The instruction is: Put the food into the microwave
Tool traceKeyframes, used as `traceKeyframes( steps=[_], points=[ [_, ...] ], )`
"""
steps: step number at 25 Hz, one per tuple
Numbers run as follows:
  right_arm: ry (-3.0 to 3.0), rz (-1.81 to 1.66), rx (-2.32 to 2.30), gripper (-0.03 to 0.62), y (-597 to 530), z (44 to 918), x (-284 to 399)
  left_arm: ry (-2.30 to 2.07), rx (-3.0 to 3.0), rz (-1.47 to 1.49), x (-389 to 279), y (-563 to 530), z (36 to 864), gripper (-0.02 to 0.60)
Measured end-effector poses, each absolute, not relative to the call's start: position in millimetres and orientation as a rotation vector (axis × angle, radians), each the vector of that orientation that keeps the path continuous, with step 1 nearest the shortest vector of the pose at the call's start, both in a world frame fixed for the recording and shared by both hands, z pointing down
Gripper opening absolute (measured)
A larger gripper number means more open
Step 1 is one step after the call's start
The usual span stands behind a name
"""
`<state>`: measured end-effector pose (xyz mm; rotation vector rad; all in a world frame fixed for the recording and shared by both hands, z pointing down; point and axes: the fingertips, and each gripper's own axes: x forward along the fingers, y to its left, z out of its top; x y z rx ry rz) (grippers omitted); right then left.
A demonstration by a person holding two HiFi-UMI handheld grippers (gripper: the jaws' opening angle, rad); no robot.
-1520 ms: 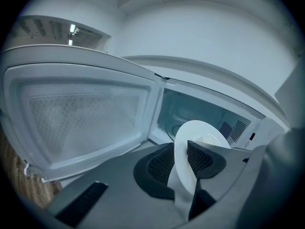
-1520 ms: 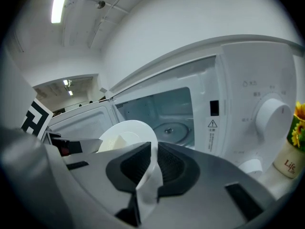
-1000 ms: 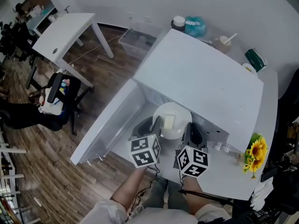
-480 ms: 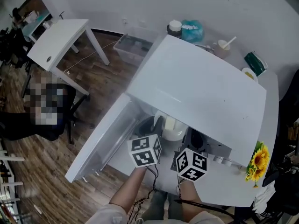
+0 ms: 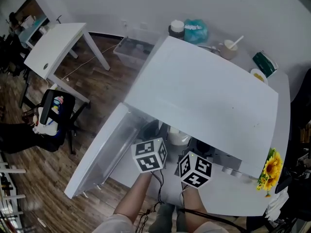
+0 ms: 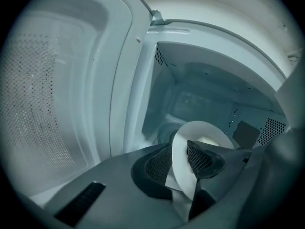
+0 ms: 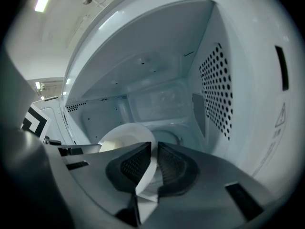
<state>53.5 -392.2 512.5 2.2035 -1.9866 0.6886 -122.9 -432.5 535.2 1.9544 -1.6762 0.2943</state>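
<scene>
A white plate (image 6: 202, 130) with a pale piece of food (image 6: 208, 140) hangs in the mouth of the white microwave (image 5: 204, 91), over its floor. My left gripper (image 6: 183, 161) is shut on the plate's left rim. My right gripper (image 7: 153, 164) is shut on the opposite rim of the plate (image 7: 125, 138). From the head view only a sliver of the plate (image 5: 177, 137) shows under the microwave's top edge, with both marker cubes (image 5: 149, 155) (image 5: 195, 169) just in front. The door (image 5: 97, 149) stands swung open to the left.
The perforated right wall (image 7: 217, 89) and turntable ring (image 7: 167, 138) lie close ahead. Behind the microwave stand a jar (image 5: 176, 28), a teal bag (image 5: 195, 29) and a cup with a spoon (image 5: 228, 46). Sunflowers (image 5: 270, 165) sit at the right; a white table (image 5: 53, 42) and chair (image 5: 51, 113) stand left.
Both grippers have carried the plate forward and slightly down into the microwave opening. The plate, fully visible a second ago, is now mostly hidden under the microwave's top.
</scene>
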Motion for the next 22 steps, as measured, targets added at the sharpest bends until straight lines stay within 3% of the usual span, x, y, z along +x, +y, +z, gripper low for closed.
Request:
traceKeyframes(
  steps=[22],
  points=[
    [-1.843,0.659,2.208,0.051,-414,533,70,-1.647,1.996,0.427,-98,-475,553,0.417]
  ],
)
